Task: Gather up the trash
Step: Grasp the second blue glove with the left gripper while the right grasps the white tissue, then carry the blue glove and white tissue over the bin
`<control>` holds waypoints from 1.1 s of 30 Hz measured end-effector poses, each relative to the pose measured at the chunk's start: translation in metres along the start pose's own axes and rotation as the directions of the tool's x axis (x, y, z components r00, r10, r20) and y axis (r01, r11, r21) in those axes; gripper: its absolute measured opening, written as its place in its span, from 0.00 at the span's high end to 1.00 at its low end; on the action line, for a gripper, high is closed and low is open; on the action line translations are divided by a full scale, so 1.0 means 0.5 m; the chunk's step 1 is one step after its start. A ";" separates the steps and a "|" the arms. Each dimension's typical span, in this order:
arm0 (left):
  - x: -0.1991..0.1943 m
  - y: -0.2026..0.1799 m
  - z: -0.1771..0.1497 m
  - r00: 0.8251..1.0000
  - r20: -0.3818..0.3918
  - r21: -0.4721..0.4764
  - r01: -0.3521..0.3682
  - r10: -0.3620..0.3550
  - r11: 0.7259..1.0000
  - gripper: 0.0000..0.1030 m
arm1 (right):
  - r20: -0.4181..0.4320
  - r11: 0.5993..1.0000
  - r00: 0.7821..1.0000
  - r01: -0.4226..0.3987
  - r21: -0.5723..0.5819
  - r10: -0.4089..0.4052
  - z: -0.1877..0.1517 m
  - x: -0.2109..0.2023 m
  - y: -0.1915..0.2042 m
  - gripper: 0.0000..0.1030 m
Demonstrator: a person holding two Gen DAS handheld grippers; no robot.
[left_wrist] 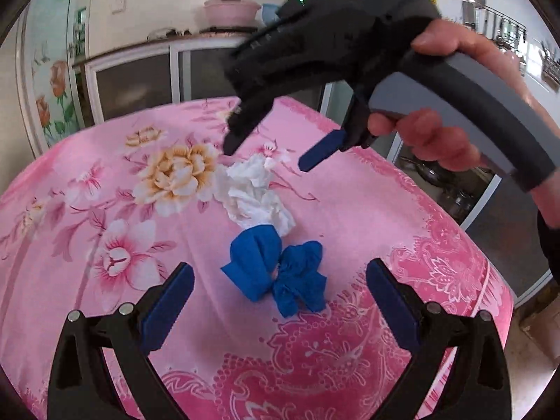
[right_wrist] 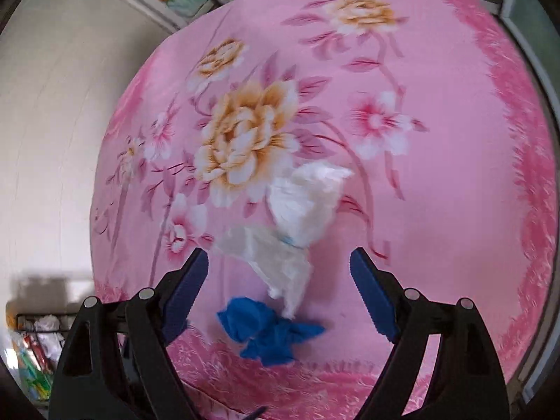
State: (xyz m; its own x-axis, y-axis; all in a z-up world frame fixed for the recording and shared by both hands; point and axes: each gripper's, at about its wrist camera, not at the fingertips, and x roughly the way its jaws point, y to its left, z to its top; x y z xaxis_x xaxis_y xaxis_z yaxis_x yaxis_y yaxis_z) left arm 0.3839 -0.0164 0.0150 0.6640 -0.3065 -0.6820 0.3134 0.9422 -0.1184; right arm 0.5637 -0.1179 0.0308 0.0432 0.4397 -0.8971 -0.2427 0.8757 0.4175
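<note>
Pink floral tablecloth (right_wrist: 437, 182) carried white tissue (right_wrist: 301, 206) at twelve o'clock; both tongs spread, I should probably straddle it squarely.

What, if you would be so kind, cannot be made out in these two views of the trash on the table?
- Right gripper, left wrist view: motion blur smears its upper finger.
- White tissue, right wrist view: blurred, so whether it is one piece or several is unclear.
- Blue wad: its material is unclear in either view.
- Basket, right wrist view: contents small, cut by the edge.
</note>
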 end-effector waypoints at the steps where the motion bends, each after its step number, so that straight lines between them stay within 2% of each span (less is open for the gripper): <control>1: 0.009 0.004 0.001 1.000 -0.013 -0.006 0.007 -0.007 1.000 0.08 | -0.008 1.000 1.000 0.012 -0.009 -0.012 0.002 0.007 0.006 0.23; 4: 0.035 0.017 0.000 0.998 -0.055 -0.040 0.017 -0.019 0.999 0.08 | -0.037 0.998 0.998 0.047 -0.031 -0.048 0.013 0.031 0.020 0.25; 10: 0.077 0.041 -0.005 0.992 -0.095 -0.128 0.065 -0.078 0.990 0.08 | -0.072 0.995 0.993 0.088 -0.051 -0.092 0.022 0.070 0.030 0.48; 15: 0.096 0.038 0.004 0.991 -0.106 -0.136 0.069 -0.084 0.988 0.09 | -0.070 0.993 0.991 0.109 -0.040 -0.112 0.026 0.079 0.024 0.64; 16: 0.099 0.037 0.007 0.991 -0.106 -0.135 0.069 -0.083 0.989 0.12 | -0.071 0.993 0.991 0.110 -0.042 -0.112 0.025 0.079 0.022 0.66; 18: 0.106 0.033 0.012 0.990 -0.118 -0.129 0.064 -0.079 0.990 0.32 | -0.063 0.993 0.991 0.116 -0.036 -0.118 0.023 0.078 0.021 0.68; 19: 0.109 0.031 0.013 0.990 -0.121 -0.127 0.056 -0.072 0.990 0.38 | -0.062 0.993 0.991 0.114 -0.029 -0.115 0.023 0.077 0.018 0.69; 21: 0.114 0.026 0.014 0.989 -0.128 -0.120 0.057 -0.072 0.991 0.65 | -0.047 0.994 0.993 0.109 -0.011 -0.109 0.023 0.074 0.014 0.71; 23: 0.116 0.027 0.016 0.987 -0.133 -0.120 0.074 -0.090 0.990 0.82 | -0.040 0.995 0.994 0.100 -0.001 -0.100 0.026 0.065 0.010 0.72; 26: 0.108 0.032 0.016 0.988 -0.123 -0.122 0.075 -0.090 0.990 0.87 | -0.028 0.995 0.995 0.099 -0.004 -0.099 0.022 0.057 0.015 0.74; 33: 0.046 0.042 0.017 0.987 -0.095 -0.157 0.114 -0.130 0.981 0.87 | 0.022 0.998 0.998 0.057 0.000 -0.057 -0.001 0.003 0.025 0.75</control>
State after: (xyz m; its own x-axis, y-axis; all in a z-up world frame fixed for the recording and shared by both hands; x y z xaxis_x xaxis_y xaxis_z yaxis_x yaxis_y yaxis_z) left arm 0.4115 -0.0049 0.0028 0.5502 -0.4125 -0.7260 0.2767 0.9104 -0.3076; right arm 0.5603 -0.1064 0.0344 0.0780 0.3934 -0.9160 -0.2401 0.8992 0.3657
